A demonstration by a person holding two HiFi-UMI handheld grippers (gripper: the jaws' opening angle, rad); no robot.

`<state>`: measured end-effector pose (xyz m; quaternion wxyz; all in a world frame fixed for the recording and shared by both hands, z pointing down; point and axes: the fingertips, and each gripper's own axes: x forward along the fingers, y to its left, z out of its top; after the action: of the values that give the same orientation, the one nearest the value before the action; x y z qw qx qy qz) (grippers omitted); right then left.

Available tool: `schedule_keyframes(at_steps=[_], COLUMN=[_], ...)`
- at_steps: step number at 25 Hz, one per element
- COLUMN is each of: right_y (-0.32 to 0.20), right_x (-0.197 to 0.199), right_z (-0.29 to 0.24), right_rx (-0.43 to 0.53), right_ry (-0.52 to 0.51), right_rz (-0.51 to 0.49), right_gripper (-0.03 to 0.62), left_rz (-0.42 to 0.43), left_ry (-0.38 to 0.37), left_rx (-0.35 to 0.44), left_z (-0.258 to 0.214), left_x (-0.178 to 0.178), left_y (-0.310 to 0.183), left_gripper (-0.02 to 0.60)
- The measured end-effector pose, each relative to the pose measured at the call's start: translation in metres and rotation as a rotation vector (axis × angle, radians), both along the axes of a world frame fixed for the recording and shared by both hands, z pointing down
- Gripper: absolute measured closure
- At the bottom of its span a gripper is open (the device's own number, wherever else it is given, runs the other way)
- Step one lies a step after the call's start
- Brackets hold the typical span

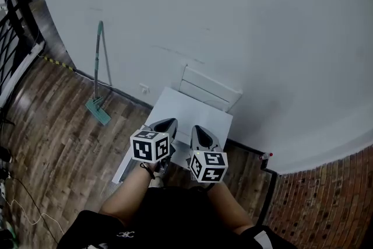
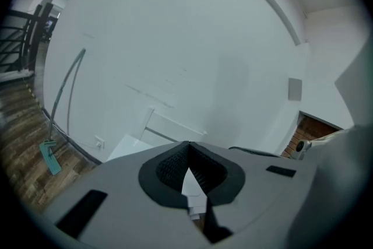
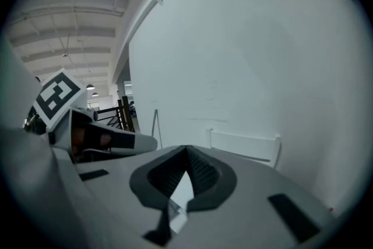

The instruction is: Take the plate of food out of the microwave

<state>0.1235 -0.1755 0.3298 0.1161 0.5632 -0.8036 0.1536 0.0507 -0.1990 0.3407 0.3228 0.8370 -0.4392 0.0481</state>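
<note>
1. Above the white table (image 1: 189, 108): left gripper (image 2: 187, 150) and right gripper (image 3: 186, 154), jaws pressed together, nothing held.
2. No microwave or plate in any view.
3. Task apparently not begun; next move: locate the microwave.

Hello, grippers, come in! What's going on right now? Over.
Shut and empty: left hand-held gripper, right hand-held gripper. Both over the white table. Plate not in view. Mop leans on the wall, off to the left, not in the way.
</note>
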Motion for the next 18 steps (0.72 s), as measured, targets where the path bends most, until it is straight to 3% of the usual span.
schedule_keyframes(at_steps=[8,13,18], right_y=[-0.021,-0.025,-0.003], right_x=[-0.03,-0.029,-0.034], right_z=[-0.001,0.014,0.062], right_rx=[0.014,-0.033,-0.135], right_ry=[0.048,0.038,0.072], right_rz=[-0.239,-0.377,-0.549], right_gripper=[0.588,0.588,0.588], left_rz=[-0.227,-0.375,-0.532], left_ry=[0.021,0.024,0.046], left_rx=[-0.034,-0.078,-0.175], left_z=[0.007,0.028,0.073], left_x=[-0.027,-0.026,-0.021], left_y=[-0.001,0.013,0.048], left_gripper=[0.583,0.583,0.583])
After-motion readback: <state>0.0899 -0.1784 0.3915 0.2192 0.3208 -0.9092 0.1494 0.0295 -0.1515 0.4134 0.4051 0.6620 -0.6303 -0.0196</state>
